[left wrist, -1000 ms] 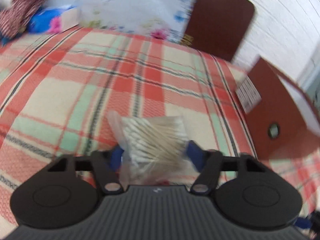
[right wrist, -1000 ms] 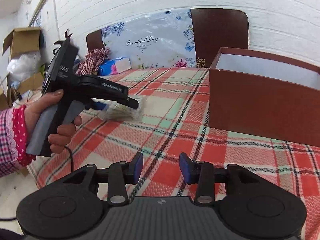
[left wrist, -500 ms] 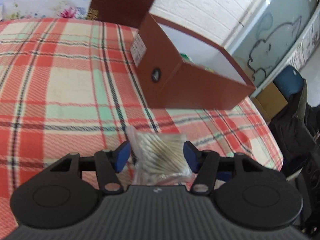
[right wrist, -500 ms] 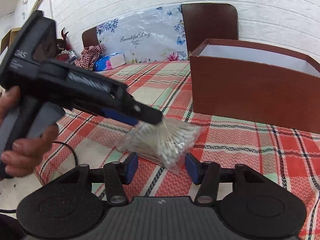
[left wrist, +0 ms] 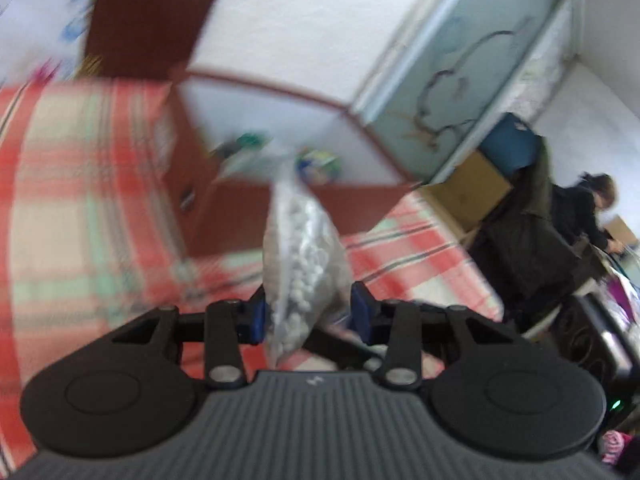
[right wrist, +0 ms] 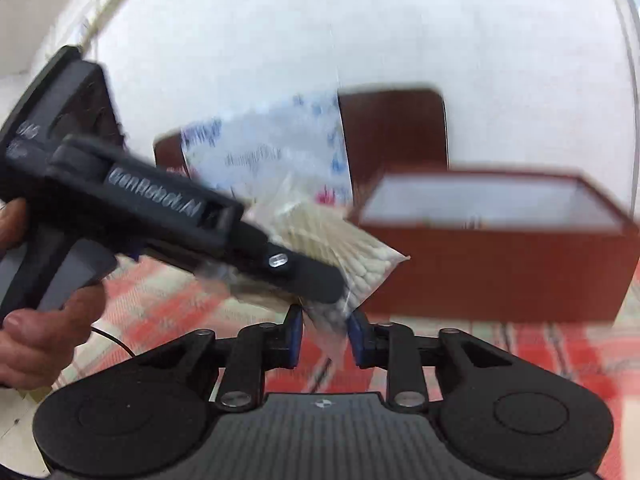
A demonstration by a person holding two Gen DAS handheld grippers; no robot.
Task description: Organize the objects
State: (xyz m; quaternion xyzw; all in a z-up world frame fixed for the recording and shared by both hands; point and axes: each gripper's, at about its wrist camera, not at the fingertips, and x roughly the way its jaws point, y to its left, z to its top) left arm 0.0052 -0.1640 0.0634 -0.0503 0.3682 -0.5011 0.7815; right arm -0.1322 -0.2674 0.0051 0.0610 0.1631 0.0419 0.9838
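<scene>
A clear bag of cotton swabs (left wrist: 300, 256) hangs in the air between the blue pads of my left gripper (left wrist: 308, 316), whose jaws are closing on it. It is just in front of the open brown box (left wrist: 224, 208). In the right wrist view a hand (right wrist: 40, 320) holds the left gripper (right wrist: 304, 280) over the bag (right wrist: 356, 256). The bag's lower corner fills the narrow gap of my right gripper (right wrist: 325, 332), whose jaws are closing with both pads against the plastic. The box (right wrist: 500, 276) stands behind it on the right.
A red plaid cloth (left wrist: 80, 208) covers the surface. Small green and blue items (left wrist: 320, 164) lie inside the box. A brown board (right wrist: 396, 132) and a floral package (right wrist: 272, 152) lean on the white wall. A person (left wrist: 592, 208) sits at the far right beside cardboard boxes (left wrist: 480, 184).
The left gripper rose and swung toward the box with the bag, which now stands edge-on. The right jaws narrowed around the bag's lower corner. Both views are blurred.
</scene>
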